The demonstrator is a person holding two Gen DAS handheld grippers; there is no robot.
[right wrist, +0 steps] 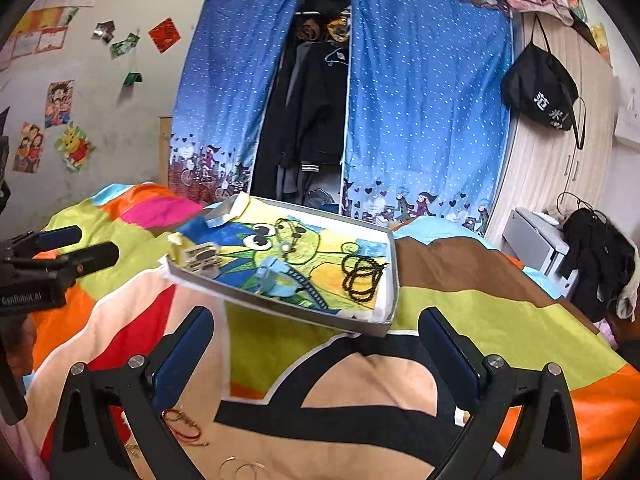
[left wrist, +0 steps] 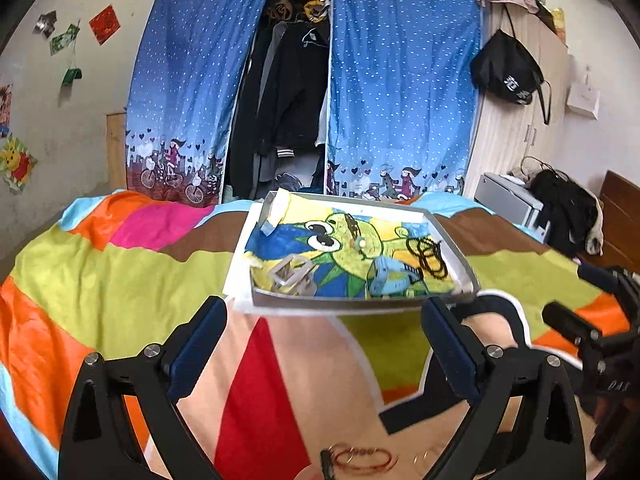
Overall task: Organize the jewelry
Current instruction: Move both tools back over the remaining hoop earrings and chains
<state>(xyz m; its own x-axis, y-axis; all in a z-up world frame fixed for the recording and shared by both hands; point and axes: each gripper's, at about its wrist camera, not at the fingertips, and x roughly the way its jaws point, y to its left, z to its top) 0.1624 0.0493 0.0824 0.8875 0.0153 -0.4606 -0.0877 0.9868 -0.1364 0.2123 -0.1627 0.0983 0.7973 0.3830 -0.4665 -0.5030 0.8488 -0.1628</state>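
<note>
A shallow grey tray lined with a cartoon drawing rests on the colourful bedspread. It holds a black bead bracelet, a silver square bangle and a light blue piece. A red string bracelet and thin hoop rings lie on the bedspread close to me. My left gripper is open, holding nothing, just short of the tray. My right gripper is open too, near the tray's front corner.
The bedspread covers the whole work surface. Behind it stands a blue fabric wardrobe with dark clothes hanging in its gap. A black bag hangs on a wooden cupboard at the right. A grey box and dark clothing sit at far right.
</note>
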